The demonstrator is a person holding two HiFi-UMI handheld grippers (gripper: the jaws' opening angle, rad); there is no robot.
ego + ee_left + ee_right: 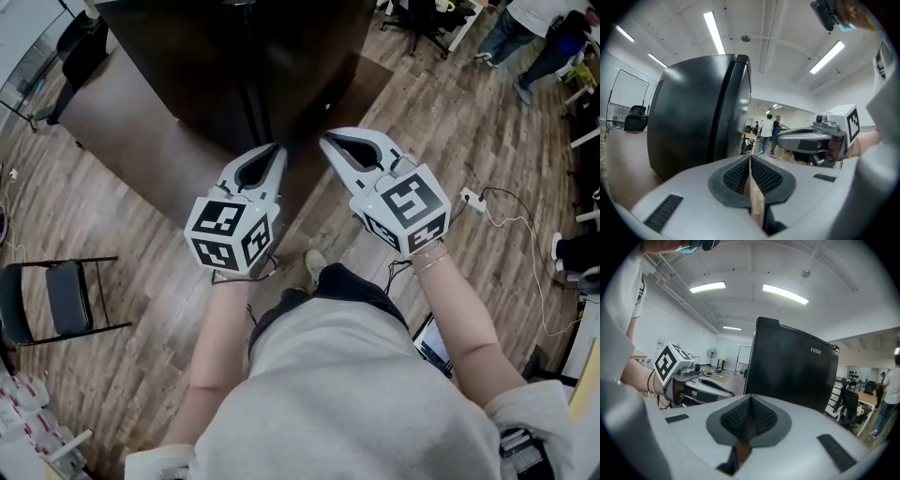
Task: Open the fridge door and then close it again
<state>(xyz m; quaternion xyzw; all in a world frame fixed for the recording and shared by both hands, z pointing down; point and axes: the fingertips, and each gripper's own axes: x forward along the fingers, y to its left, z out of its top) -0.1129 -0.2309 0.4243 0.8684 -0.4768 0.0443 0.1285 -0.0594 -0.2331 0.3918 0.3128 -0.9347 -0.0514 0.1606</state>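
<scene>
The fridge (281, 56) stands black and upright right ahead of the person, and its door (737, 108) sits flush against the body. The left gripper view shows the seam closed from top to bottom, and the right gripper view shows the branded front face square and flat.

Just short of the fridge, the left hand-held gripper (269, 161) has its jaws pressed together with nothing between the pads. The right hand-held gripper (349, 155) is the same, jaws together and empty. The two hover side by side, close to the fridge's near edge. Neither touches it as far as I can see.

As for the step, a shut door with two empty grippers in front fits either end of the job. It could be the approach before the pull, or the moment after the door has been pushed home. I can't make out a handle, so any grip would have to find the door's edge, and the jaws would have to part to do it.

The fridge stands on a wood-plank floor (159, 244). A folding chair (56, 300) stands off to the left, and a power strip (473, 199) trails cables on the right. People (766, 133) stand well back in a bright, open room under ceiling strip lights (715, 33).
</scene>
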